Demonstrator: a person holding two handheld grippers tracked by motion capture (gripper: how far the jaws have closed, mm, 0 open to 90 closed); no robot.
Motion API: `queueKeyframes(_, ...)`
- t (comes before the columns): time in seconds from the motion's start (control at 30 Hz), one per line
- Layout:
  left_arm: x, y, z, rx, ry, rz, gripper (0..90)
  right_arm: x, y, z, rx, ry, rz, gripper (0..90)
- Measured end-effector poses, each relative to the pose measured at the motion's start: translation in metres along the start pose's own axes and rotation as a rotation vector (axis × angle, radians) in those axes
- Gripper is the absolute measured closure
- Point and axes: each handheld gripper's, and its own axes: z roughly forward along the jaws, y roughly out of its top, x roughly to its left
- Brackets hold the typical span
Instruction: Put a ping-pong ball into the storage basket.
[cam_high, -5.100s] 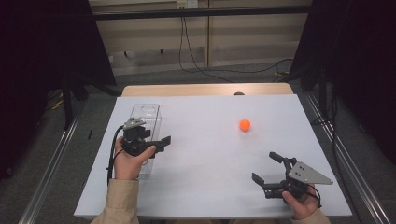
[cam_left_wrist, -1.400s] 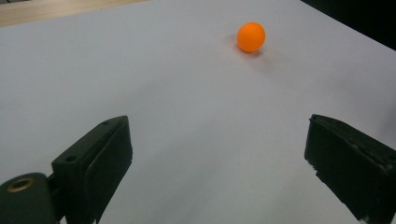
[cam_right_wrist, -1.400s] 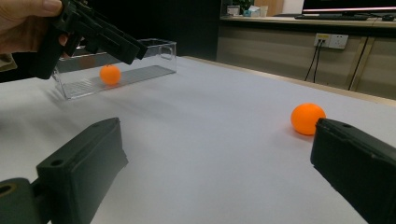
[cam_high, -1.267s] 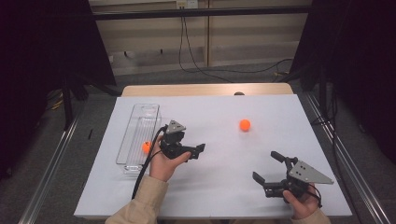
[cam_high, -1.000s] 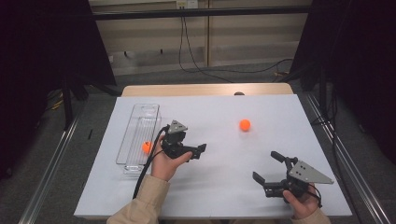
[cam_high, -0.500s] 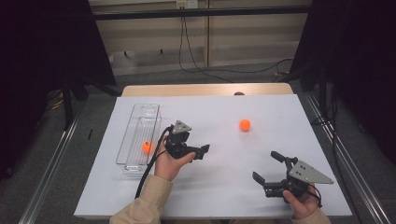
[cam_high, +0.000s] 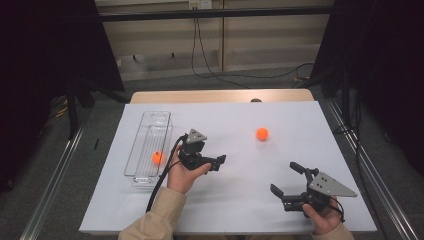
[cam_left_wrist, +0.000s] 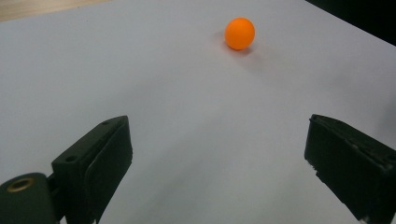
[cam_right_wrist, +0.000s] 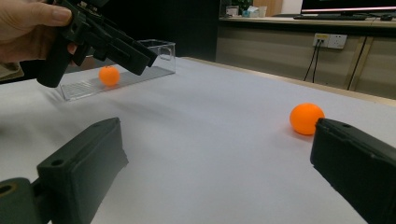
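Note:
One orange ball (cam_high: 262, 133) lies loose on the white table, right of centre. A second orange ball (cam_high: 158, 158) rests inside the clear plastic tray (cam_high: 148, 125) at the left. My left gripper (cam_high: 218, 162) is held just right of the tray, open and empty, its jaws pointing right toward the loose ball. In the left gripper view that ball (cam_left_wrist: 240, 33) lies well ahead of the left gripper (cam_left_wrist: 219, 140). My right gripper (cam_high: 286, 178) is open and empty near the front right edge. The right gripper view has the loose ball (cam_right_wrist: 306, 118) just beyond the right gripper's (cam_right_wrist: 217, 135) right-hand jaw.
The right gripper view also takes in the tray (cam_right_wrist: 154, 60) with its ball (cam_right_wrist: 109, 75), and the hand with the left gripper (cam_right_wrist: 140, 58) in front of it. A white sheet (cam_high: 230, 200) covers the table. Dark curtains flank both sides.
Five seconds ago the left gripper was over the tray; an orange ball now lies in it, and the gripper has moved right toward the table's middle. The right gripper has stayed put.

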Motion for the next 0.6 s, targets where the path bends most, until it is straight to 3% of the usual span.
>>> queueKeyframes(0.6, -0.0051, 0.0004, 0.0092, 0.009, -0.016, 0.006, 7.5, 0.0, 0.0003, -0.0005, -0.002, 0.001, 0.003, 2.4)
